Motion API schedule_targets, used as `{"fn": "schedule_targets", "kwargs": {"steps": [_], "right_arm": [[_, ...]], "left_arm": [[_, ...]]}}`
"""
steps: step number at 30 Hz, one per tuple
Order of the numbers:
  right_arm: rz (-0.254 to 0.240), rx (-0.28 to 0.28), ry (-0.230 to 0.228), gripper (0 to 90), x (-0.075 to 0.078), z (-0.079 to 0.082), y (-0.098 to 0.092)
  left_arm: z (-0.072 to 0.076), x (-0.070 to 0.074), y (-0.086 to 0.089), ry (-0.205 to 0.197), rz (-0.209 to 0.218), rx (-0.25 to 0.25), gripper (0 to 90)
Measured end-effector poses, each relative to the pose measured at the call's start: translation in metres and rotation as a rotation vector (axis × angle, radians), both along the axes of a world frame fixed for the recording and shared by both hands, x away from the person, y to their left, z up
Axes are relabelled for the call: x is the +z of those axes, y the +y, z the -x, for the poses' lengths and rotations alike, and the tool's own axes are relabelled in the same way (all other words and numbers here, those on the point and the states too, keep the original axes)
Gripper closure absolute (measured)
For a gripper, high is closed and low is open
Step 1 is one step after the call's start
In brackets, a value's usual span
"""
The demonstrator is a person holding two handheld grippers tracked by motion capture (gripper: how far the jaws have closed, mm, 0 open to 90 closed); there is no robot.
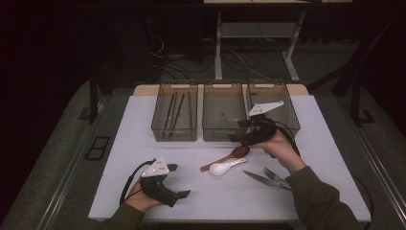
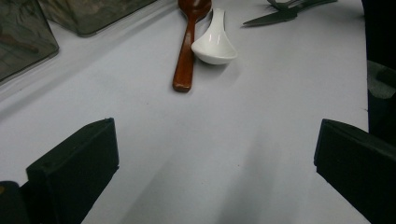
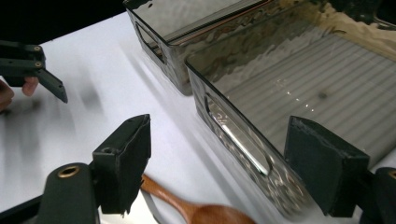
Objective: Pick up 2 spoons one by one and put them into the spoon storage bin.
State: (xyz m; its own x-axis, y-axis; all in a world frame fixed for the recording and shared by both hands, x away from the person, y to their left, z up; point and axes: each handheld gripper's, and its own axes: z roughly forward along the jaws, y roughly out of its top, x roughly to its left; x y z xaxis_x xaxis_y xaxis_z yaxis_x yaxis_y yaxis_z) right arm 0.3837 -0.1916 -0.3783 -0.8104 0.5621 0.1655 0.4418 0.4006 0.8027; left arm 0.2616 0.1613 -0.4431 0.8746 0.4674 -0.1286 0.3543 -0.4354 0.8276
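- Sorting the cutlery into the three smoky see-through plastic bins point(image 1: 224, 125) at the far side of the white bench point(image 1: 143, 158) looks partly done, in my judgement: the left bin point(image 1: 174, 125) holds several dark stick-like pieces, perhaps chopsticks, while the middle one looks bare inside.
- Left on the bench are a reddish-brown wooden spoon point(image 1: 229, 157), a white ceramic soup spoon point(image 1: 225, 167) touching it, and a metal knife point(image 1: 261, 178) with a metal fork point(image 1: 274, 175) near the person's right sleeve.
- The right hand-held gripper point(image 1: 241, 137) hovers just above the bowl end of the wooden spoon, close to the front wall of the middle bin. Its jaws stand wide apart with nothing between them; in the right gripper view the spoon point(image 3: 196, 210) lies just below and between the pads, so the grasp seems not yet made.
- The left hand-held gripper point(image 1: 178, 181) rests near the bench's front left, jaws spread and empty. In its own view the wooden spoon point(image 2: 187, 46) and white spoon point(image 2: 214, 44) lie well ahead of it.
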Motion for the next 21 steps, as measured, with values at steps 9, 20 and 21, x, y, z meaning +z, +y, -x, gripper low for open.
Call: {"fn": "schedule_targets", "kwargs": {"steps": [9, 20, 21], "right_arm": [[-0.003, -0.027, -0.017, 21.3, -0.014, 0.027, -0.033], [-0.015, -0.106, -0.036, 18.0, -0.029, 0.051, -0.071], [-0.01, -0.115, -0.039, 17.8, -0.03, 0.053, -0.074]], "left_arm": [[0.002, 0.002, -0.001, -0.005, -0.005, 0.007, 0.0], [0.003, 0.003, -0.001, -0.009, -0.005, 0.009, 0.0], [0.003, 0.003, -0.001, -0.009, -0.006, 0.009, 0.0]]}}
